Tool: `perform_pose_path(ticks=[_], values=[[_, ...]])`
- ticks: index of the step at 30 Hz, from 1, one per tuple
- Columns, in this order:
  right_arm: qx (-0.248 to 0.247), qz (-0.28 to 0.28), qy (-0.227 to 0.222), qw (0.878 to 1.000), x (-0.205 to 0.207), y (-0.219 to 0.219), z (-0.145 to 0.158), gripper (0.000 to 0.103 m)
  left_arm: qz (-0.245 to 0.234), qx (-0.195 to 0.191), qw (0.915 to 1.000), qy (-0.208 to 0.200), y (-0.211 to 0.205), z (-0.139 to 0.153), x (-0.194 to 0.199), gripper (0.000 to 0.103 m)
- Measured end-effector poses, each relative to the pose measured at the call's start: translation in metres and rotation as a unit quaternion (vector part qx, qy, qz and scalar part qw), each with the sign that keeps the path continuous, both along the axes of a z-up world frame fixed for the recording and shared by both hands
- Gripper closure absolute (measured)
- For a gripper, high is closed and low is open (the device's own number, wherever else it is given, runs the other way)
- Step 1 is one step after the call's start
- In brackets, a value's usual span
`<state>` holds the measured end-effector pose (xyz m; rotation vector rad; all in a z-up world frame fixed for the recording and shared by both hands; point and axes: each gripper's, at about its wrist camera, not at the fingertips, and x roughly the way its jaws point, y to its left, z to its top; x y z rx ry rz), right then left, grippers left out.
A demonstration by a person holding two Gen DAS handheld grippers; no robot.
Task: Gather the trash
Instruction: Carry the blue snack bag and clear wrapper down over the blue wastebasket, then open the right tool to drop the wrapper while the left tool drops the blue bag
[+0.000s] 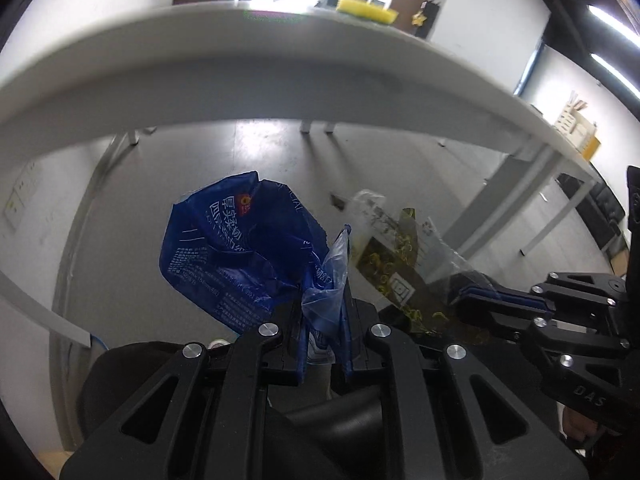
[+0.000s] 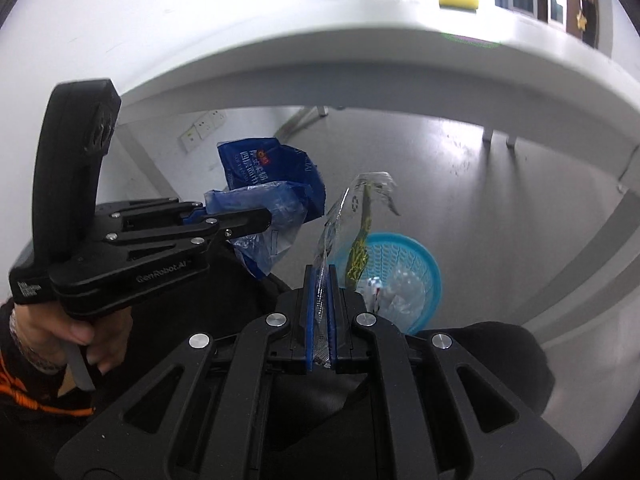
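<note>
Both tools clamped, left tool (image 1: 324, 300) on blue wrapper (image 1: 236, 252), right tool (image 2: 320, 300) on clear packet (image 2: 360, 216); could miss blue basket (image 2: 416, 260) if released early.

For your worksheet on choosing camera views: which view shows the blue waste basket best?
The right wrist view: the blue waste basket stands on the floor beyond the right gripper, its rim and the trash inside visible. The left wrist view shows nothing of it.
</note>
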<state>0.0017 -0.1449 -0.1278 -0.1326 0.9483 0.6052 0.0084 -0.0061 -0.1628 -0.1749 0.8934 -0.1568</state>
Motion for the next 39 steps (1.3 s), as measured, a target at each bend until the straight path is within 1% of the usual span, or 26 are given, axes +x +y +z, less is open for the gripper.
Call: perform_pose_path(ticks=[5,7,8,10,12,14,16,19,22,24,27,29,32,36,39], values=[[-0.001,-0.017,0.037,0.999,0.025,0.001,-0.028,0.098,0.019,-0.012,0.9995,0.023,0.009,-0.029,0.02,0.092],[-0.021,-0.022,0.04,0.999,0.032,0.002,-0.04,0.098,0.026,-0.011,0.9992,0.029,0.011,-0.041,0.027,0.092],[-0.026,-0.014,0.052,0.998,0.034,0.002,-0.046,0.098,0.031,-0.012,0.9986,0.041,0.012,-0.048,0.033,0.092],[-0.023,-0.02,0.075,0.997,0.046,-0.001,-0.06,0.098,0.036,-0.025,0.9976,0.054,0.013,-0.057,0.041,0.092],[-0.022,-0.034,0.103,0.994,0.059,-0.007,-0.074,0.098,0.036,-0.016,0.9976,0.058,0.01,-0.067,0.052,0.092],[-0.022,-0.041,0.114,0.992,0.071,-0.006,-0.082,0.098,0.03,0.0,0.9976,0.062,0.007,-0.079,0.061,0.092],[-0.033,-0.043,0.12,0.991,0.077,-0.002,-0.091,0.098,0.028,0.009,0.9977,0.061,0.008,-0.087,0.069,0.092],[-0.037,-0.046,0.14,0.988,0.083,0.002,-0.107,0.098,0.025,0.004,0.9976,0.065,0.011,-0.1,0.082,0.092],[-0.031,-0.055,0.166,0.984,0.094,0.002,-0.12,0.098,0.024,0.0,0.9972,0.07,0.015,-0.104,0.092,0.091],[-0.026,-0.065,0.181,0.981,0.104,0.0,-0.131,0.098,0.026,-0.005,0.996,0.085,0.018,-0.111,0.1,0.091],[-0.026,-0.074,0.198,0.977,0.122,0.002,-0.148,0.098,0.036,-0.026,0.9927,0.113,0.024,-0.122,0.112,0.091],[-0.038,-0.072,0.204,0.976,0.134,0.009,-0.161,0.098,0.045,-0.042,0.9902,0.125,0.029,-0.129,0.119,0.091],[-0.058,-0.066,0.21,0.974,0.145,0.021,-0.18,0.098,0.055,-0.056,0.9875,0.137,0.033,-0.14,0.13,0.091],[-0.072,-0.059,0.223,0.97,0.156,0.031,-0.198,0.098,0.052,-0.057,0.9828,0.168,0.029,-0.16,0.148,0.091],[-0.074,-0.058,0.24,0.966,0.164,0.034,-0.213,0.098,0.045,-0.047,0.9829,0.172,0.023,-0.168,0.161,0.091]])
